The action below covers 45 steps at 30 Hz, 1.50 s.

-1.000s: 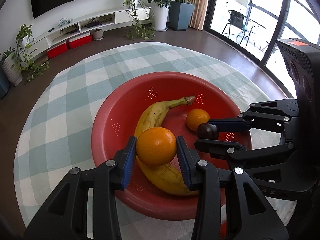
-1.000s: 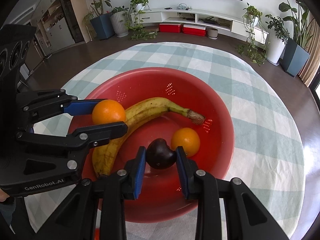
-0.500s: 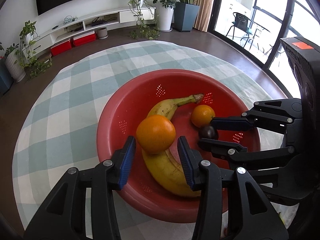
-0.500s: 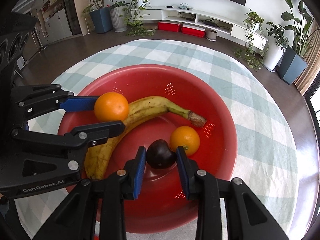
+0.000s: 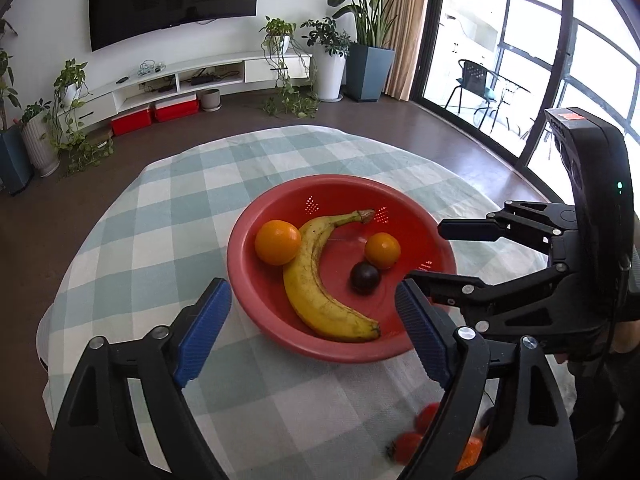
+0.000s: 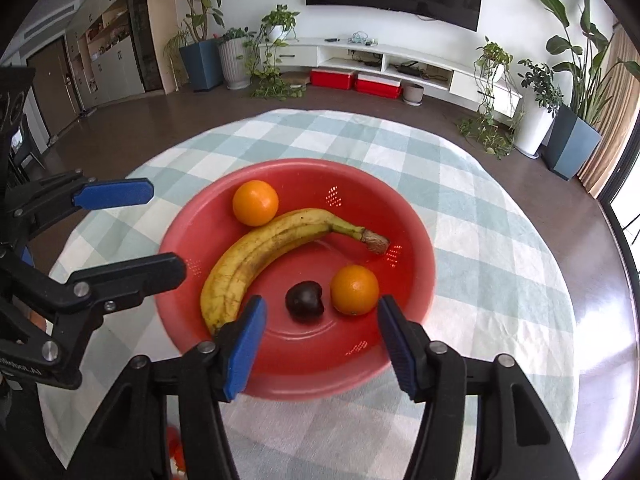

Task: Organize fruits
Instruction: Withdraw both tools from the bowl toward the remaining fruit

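The left gripper (image 5: 310, 330) hung above the near rim of the red bowl (image 5: 248, 280), and its jaws were opening wide with nothing between them. The right gripper (image 6: 320, 338) was also over the near side of the bowl (image 6: 416, 240), jaws opening, and no pad touched any fruit.

All the fruits lay inside the bowl. Ahead of the left gripper, slightly to its left, the bigger orange (image 5: 277, 241) rested against the outer curve of the banana (image 5: 316, 280). The banana lay straight ahead of this gripper, with its stem pointing away. Beyond the right finger of the left gripper were the dark plum (image 5: 365, 277) and, just behind it, the smaller orange (image 5: 382, 250), very near each other.

From the right gripper, the plum (image 6: 304, 302) lay just ahead between the two fingers, free on the bowl floor. The smaller orange (image 6: 354, 289) was beside it, close to the right finger. The banana (image 6: 264, 256) curved away in front of the left finger, and the bigger orange (image 6: 255, 202) sat behind it, far from the gripper.

The bowl stood on a checked tablecloth (image 5: 168, 248).
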Tool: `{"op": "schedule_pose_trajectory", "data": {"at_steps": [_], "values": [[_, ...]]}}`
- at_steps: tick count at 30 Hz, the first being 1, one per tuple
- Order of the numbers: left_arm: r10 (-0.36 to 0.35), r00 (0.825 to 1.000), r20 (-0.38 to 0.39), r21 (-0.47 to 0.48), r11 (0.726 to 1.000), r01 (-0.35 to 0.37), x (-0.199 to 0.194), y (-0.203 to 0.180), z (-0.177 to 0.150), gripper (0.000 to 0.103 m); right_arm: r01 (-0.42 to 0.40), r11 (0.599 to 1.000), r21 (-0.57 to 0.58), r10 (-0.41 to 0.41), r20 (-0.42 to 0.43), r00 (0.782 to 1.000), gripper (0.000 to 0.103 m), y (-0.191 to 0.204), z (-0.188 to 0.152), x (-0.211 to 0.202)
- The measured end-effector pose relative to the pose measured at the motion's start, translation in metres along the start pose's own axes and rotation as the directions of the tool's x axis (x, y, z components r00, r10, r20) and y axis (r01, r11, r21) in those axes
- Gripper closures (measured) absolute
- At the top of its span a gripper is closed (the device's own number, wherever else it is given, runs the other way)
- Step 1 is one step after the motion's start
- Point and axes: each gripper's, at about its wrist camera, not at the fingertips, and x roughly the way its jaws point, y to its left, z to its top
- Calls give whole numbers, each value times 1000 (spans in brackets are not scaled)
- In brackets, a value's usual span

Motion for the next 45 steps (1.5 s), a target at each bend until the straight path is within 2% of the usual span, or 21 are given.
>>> {"op": "schedule_pose_trajectory", "data": {"at_steps": [4, 11, 15, 18, 22, 27, 31, 34, 36, 39, 44, 45], "values": [[-32, 999, 17, 5, 999, 32, -31, -12, -27, 6, -56, 996, 74, 48, 99, 994, 22, -8, -24, -42], [-80, 997, -6, 21, 997, 81, -63, -42, -86, 1, -136, 958, 251, 95, 171, 981, 17, -18, -86, -85], [-105, 994, -16, 35, 994, 106, -77, -60, -118, 1, -165, 919, 357, 113, 163, 980, 14, -19, -123, -92], [-118, 993, -24, 55, 991, 119, -88, -72, -139, 1, -156, 909, 386, 119, 119, 986, 14, -11, -146, -91], [-146, 988, -44, 147, 977, 151, -100, -95, -161, 0, -182, 897, 403, 154, 102, 983, 14, -4, -161, -95], [-195, 978, -78, 313, 926, 210, -108, -129, -174, 0, -195, 890, 413, 168, 102, 981, 14, 1, -169, -100], [-191, 974, -125, 398, 889, 226, -102, -148, -176, 1, -194, 888, 416, 169, 97, 981, 14, 6, -177, -104], [-220, 963, -157, 458, 847, 269, -98, -164, -174, 4, -200, 875, 441, 168, 111, 980, 14, 1, -179, -109], [-229, 954, -195, 492, 818, 297, -93, -172, -171, 25, -205, 862, 463, 165, 126, 978, 14, -5, -180, -113], [-192, 943, -272, 528, 790, 312, -74, -180, -168, 43, -202, 858, 473, 151, 143, 978, 14, -10, -180, -119], [-206, 902, -380, 527, 753, 394, -53, -185, -163, 44, -223, 841, 492, 160, 168, 973, 14, -18, -186, -123], [-199, 894, -401, 532, 744, 404, -49, -188, -162, 48, -227, 839, 494, 163, 170, 972, 14, -18, -186, -123]]}}
